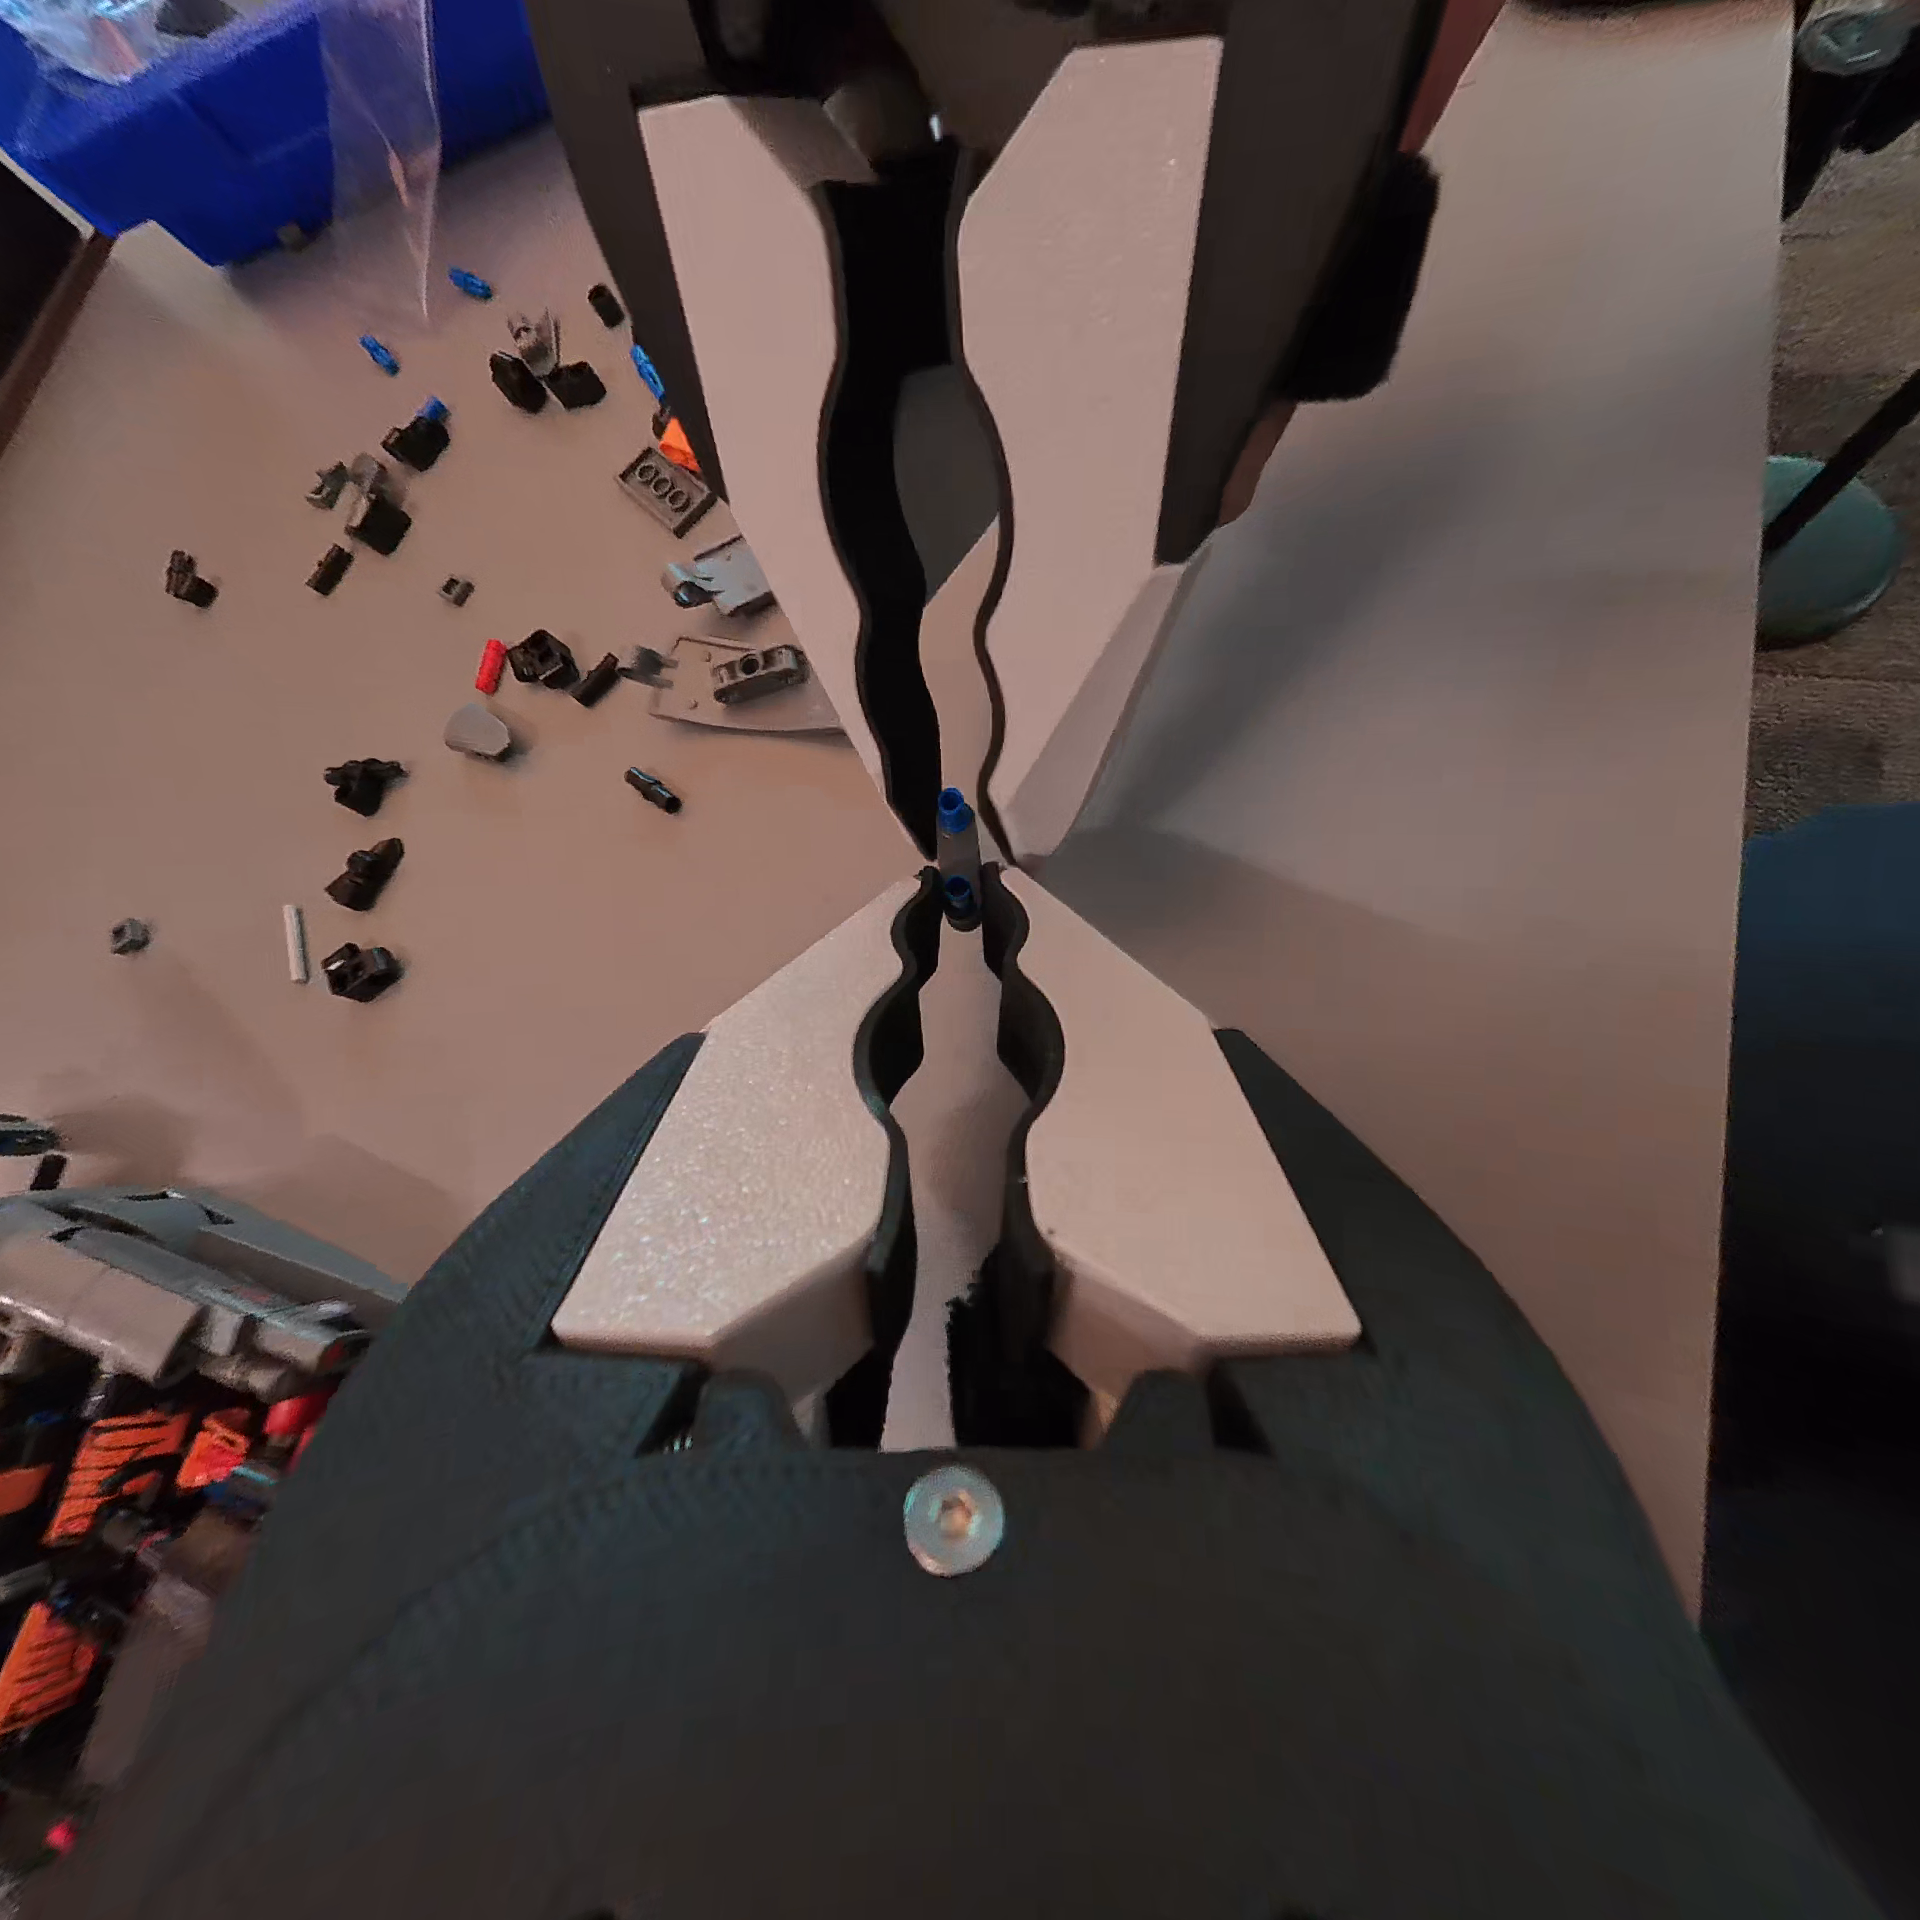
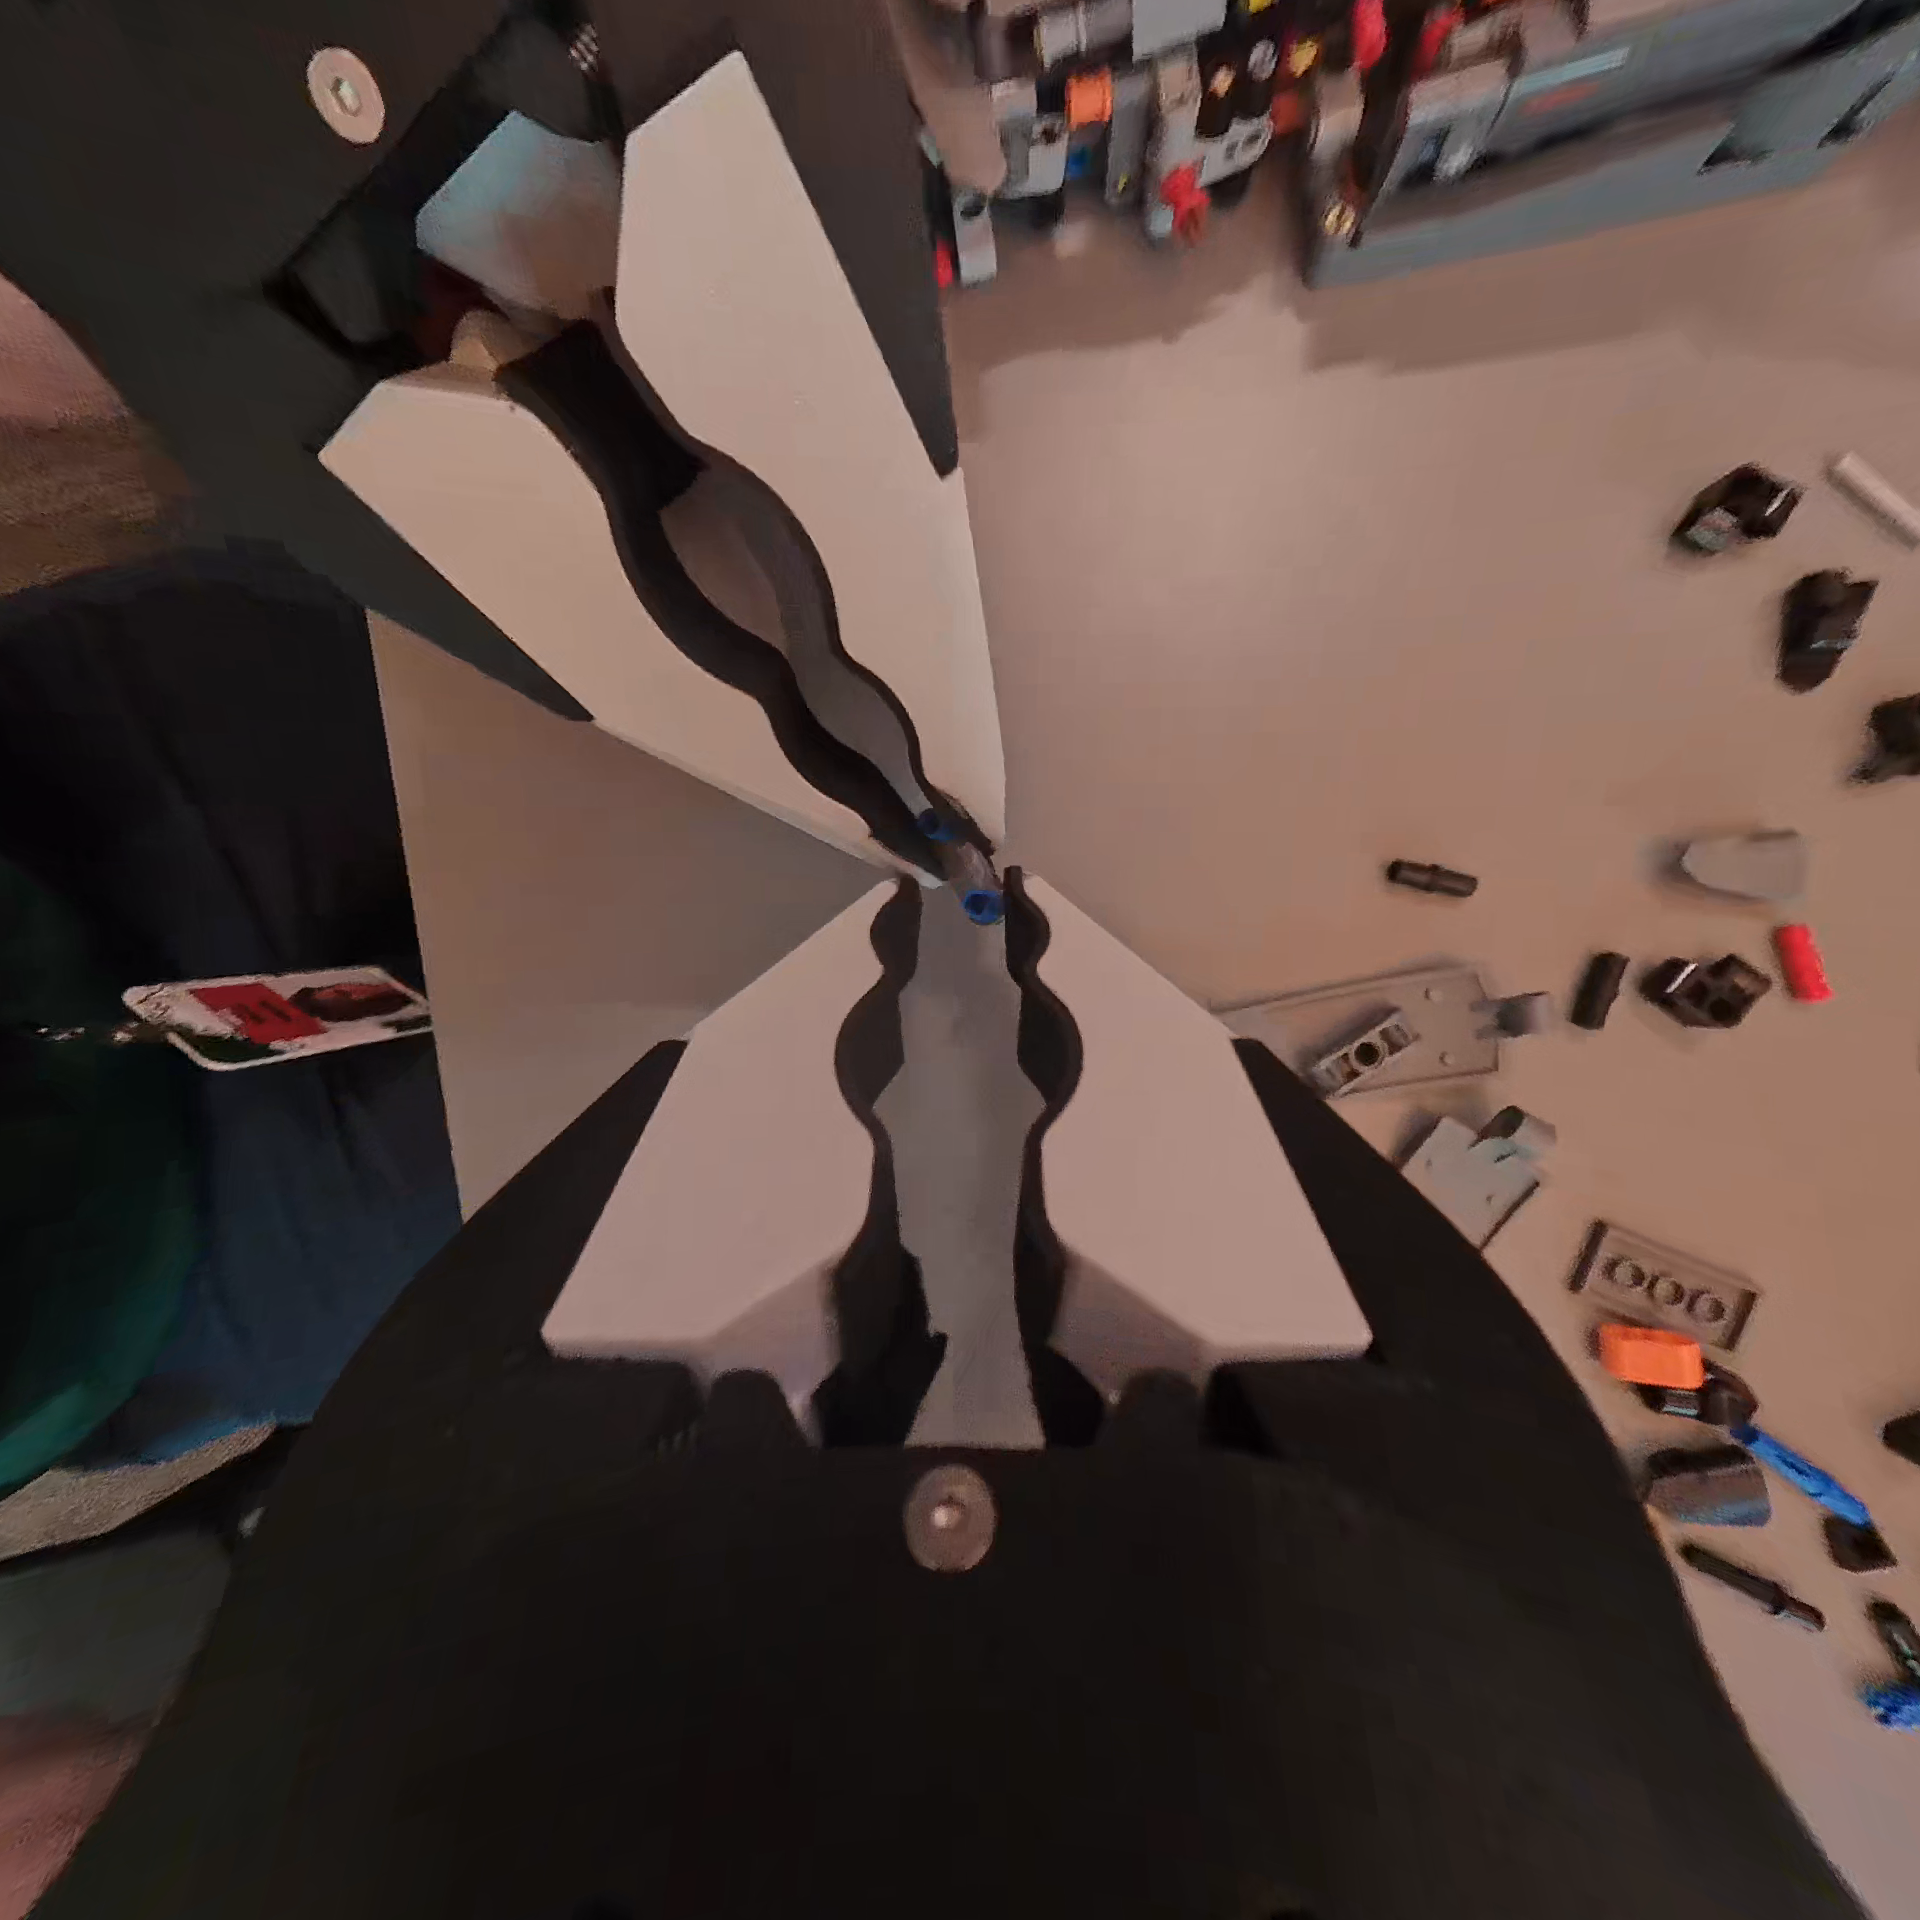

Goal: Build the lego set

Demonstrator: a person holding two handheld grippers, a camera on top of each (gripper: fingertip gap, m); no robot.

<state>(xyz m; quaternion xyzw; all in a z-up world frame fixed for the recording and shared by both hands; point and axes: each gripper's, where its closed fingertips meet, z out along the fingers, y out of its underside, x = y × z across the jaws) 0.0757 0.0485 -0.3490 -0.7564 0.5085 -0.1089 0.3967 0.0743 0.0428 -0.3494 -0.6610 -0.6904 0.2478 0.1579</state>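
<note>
tabletop [image 1: 644,1039]: pale, carries the whole job; loose parts spread to the left of the left fingers, nothing sorted.
big build [image 1: 156,1309]: grey body w/ orange + black bits, low-left of the left fingers, well apart from them. In right wrist view it sits far ahead, up-right of the fingers. Looks like the bulk of the set is already together, so judged well past halfway, tho can't tell how many steps remain.
blue bin [image 1: 208,135]: far up-left, clear bag hanging over it; contents unclear.
loose parts [image 1: 364,873]: approx a couple dozen black connectors, grey plates, a few blue pins, one red piece, an orange piece. All untouched, so plenty left to fit.
left gripper [image 1: 956,883]: fingers clamped on the near end of the sub-part.
right gripper [image 2: 961,883]: fingers pinched on the same piece's other end; tips of both grippers nearly meet.
sub-part [image 1: 954,847]: small dark grey beam w/ two blue pins pushed in, held in air between both finger pairs, above the tabletop, not on the build.
step in hand: prob. seating pins in the beam; still to do — carry it over + press onto the build.
</note>
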